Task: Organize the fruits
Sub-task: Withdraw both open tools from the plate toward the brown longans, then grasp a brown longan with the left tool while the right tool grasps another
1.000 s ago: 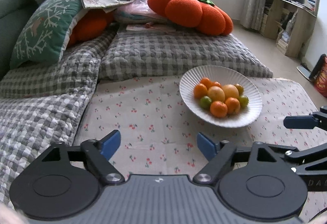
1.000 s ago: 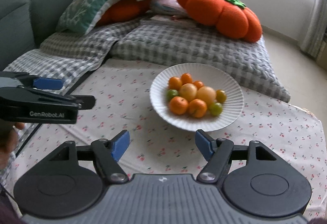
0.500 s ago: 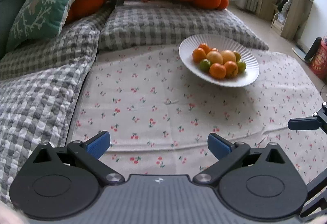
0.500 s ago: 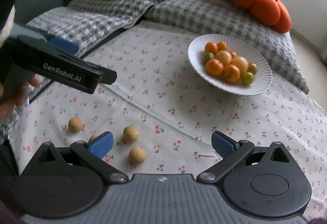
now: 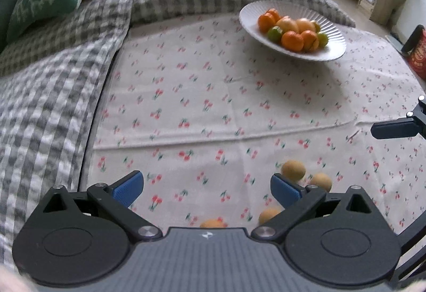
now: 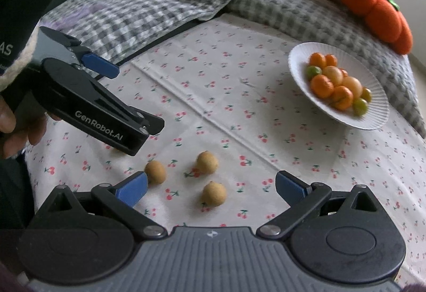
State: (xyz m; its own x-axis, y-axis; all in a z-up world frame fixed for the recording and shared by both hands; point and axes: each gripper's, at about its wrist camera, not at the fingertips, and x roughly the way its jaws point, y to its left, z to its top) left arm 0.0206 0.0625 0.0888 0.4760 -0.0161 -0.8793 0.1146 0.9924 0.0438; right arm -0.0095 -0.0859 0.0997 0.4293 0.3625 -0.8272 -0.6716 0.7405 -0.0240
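Two hand-held grippers hang wide open, holding nothing, over loose brown fruits on a cherry-print cloth.

The right gripper (image 6: 210, 186) has just spread; the nearest brown fruit (image 6: 213, 194) lies between its fingers, untouched. The left gripper (image 5: 205, 186) hovers beside the others. Best lower straight, straddle one fruit, squeeze gently, then carry it to the white plate (image 6: 378, 116).

We see three small tan round fruits (image 6: 210, 178) lying loose and apart from one another on the cherry-print cloth (image 6: 239, 116). Well apart from them stands a white ribbed plate (image 6: 372, 116) heaped with orange, yellow and green fruits (image 6: 335, 84), touching one another in a tight pile
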